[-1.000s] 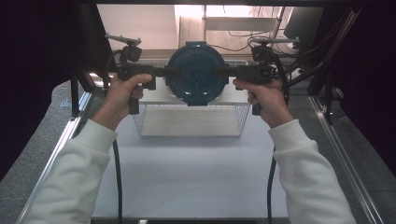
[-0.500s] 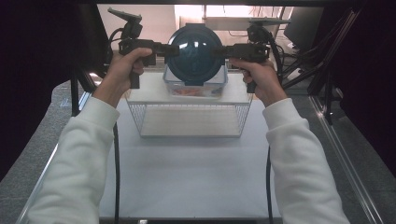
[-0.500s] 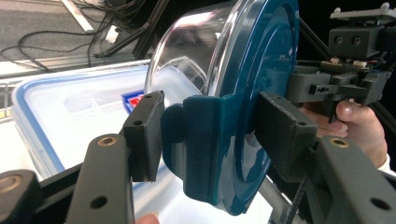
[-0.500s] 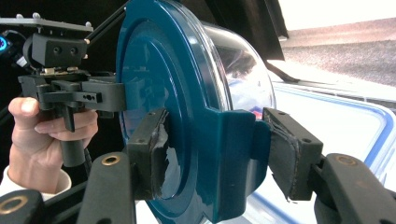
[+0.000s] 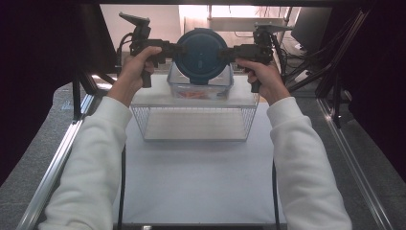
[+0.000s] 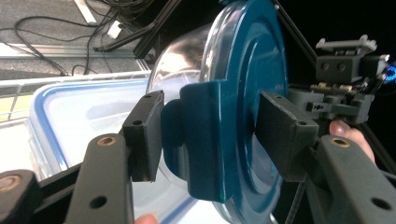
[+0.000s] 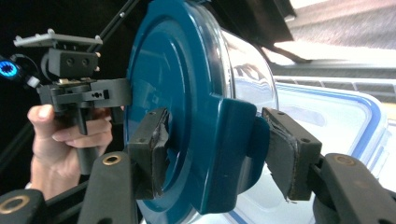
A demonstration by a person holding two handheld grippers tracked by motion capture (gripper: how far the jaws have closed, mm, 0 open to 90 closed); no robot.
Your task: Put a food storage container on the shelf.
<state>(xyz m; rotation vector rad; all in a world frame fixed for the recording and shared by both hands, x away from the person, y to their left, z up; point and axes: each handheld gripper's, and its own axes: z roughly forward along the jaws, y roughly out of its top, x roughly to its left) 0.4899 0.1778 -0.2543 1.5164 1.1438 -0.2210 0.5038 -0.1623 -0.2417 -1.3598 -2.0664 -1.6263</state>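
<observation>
We hold the round bowl [image 5: 200, 55] tilted (lid toward us) above the box [image 5: 198, 88]. The left gripper [image 5: 176, 48] and right gripper [image 5: 226, 52], each half open, clamp its side clips so it cannot slip.

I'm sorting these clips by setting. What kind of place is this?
Probably a lab recording rig, not a kitchen: a white tabletop framed by metal rails, black curtains around it, and loose cables on the floor.

sleeves [image 5: 95, 158]: white, long, loose
left gripper [image 5: 178, 48]: black, brass screws, grey top plate
right gripper [image 5: 226, 51]: black, worn pads, trailing cable
</observation>
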